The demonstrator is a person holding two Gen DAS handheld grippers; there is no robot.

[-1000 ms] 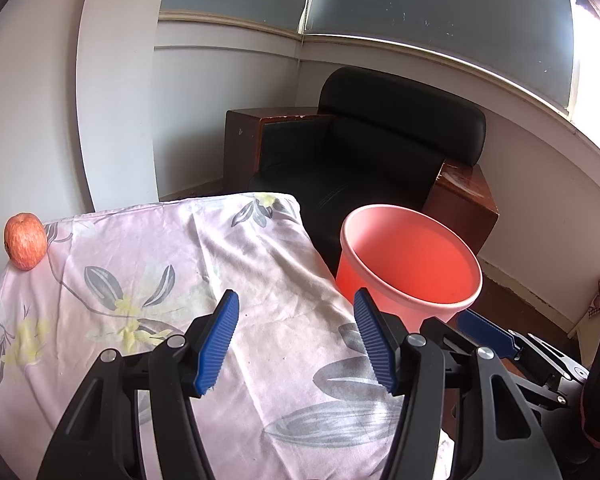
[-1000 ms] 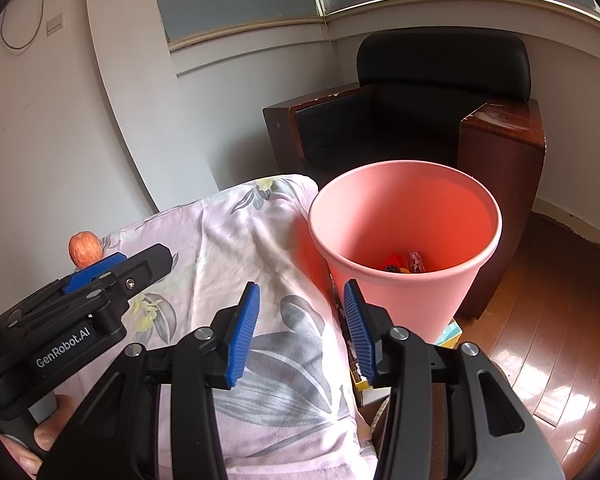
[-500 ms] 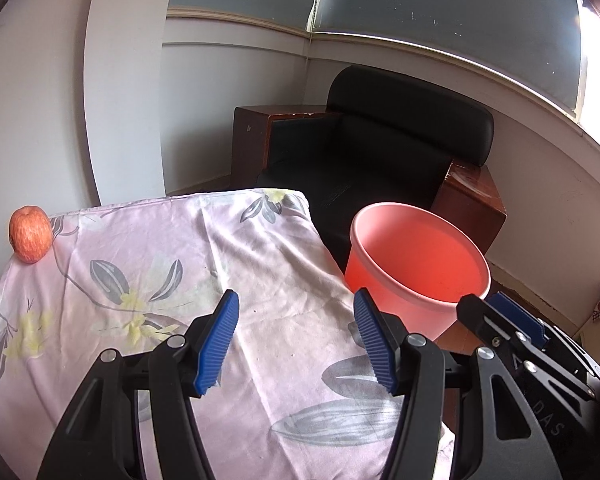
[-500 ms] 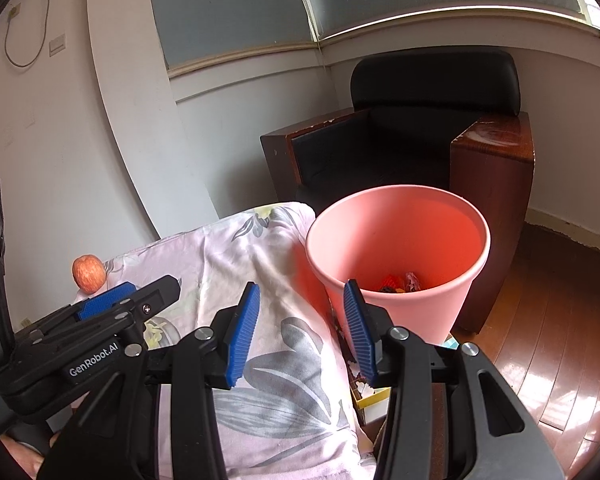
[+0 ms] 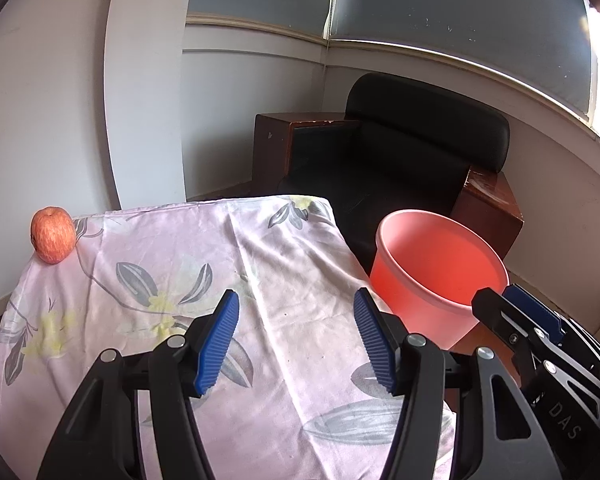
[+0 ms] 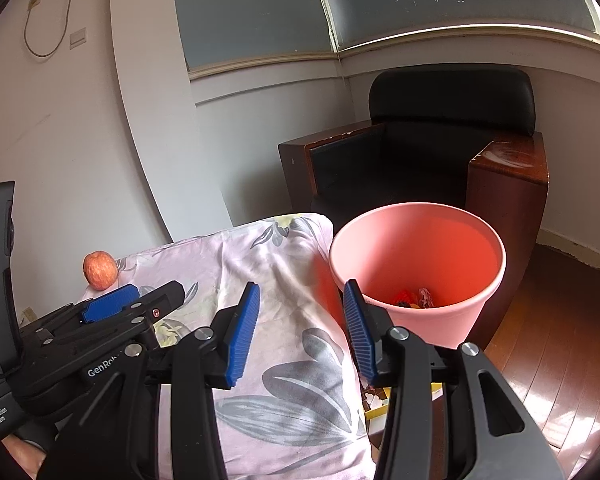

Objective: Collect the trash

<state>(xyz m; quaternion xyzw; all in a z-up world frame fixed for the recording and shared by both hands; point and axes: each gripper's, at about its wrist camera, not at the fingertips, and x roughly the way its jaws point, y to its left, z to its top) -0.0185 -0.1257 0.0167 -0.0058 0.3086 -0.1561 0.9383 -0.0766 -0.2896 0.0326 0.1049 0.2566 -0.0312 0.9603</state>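
A floral pink cloth [image 5: 284, 280] spreads beneath and ahead of the tongs. An apple [image 5: 53, 234] sits at its far left corner, well apart from them. Beyond the cloth's far edge stands a black armchair [image 6: 440, 152] with wooden sides. Wooden flooring [image 6: 560, 320] lies to the right, below the window [image 5: 440, 4].

Tabletop [image 5: 284, 280] draped in a floral cloth [image 5: 180, 264].
An apple [image 5: 53, 234] is seen at its far left corner; a pink bin [image 6: 418, 276] is stood beside it.
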